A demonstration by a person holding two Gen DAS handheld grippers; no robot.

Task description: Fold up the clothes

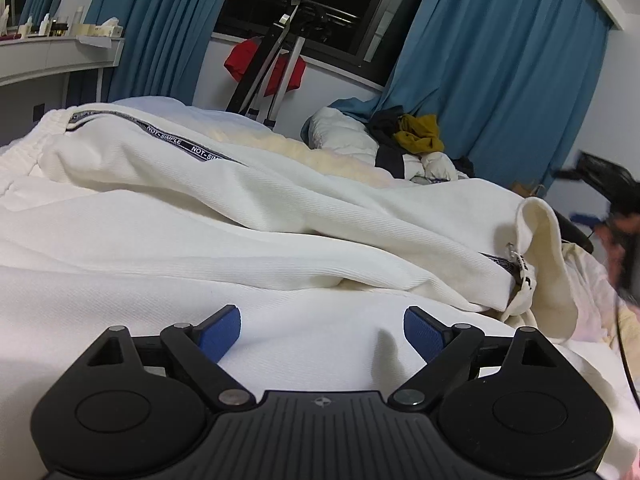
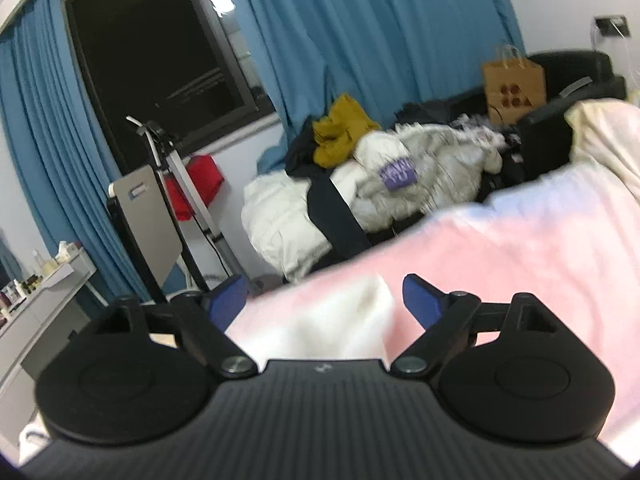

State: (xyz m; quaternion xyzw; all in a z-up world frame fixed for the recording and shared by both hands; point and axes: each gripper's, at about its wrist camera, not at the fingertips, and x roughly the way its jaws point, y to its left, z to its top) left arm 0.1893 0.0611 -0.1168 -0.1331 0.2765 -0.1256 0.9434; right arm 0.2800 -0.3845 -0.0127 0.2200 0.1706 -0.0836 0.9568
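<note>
- left gripper [image 1: 322, 330] wide open, holding nothing, over white trousers [image 1: 248, 216]
- right gripper [image 2: 322, 300] wide open, a white corner [image 2: 348, 316] between its fingers, unheld
- clothes pile [image 2: 360, 176] far

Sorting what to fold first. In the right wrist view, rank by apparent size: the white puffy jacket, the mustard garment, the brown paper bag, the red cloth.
1. white puffy jacket, clearly largest.
2. mustard garment and brown paper bag look alike; the bag sits farther back, so unranked.
3. red cloth, smallest, partly hidden behind a stand.

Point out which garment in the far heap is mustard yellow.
The crumpled mustard top, lying highest on the heap, against the blue curtain, above the white puffer jacket.
</note>
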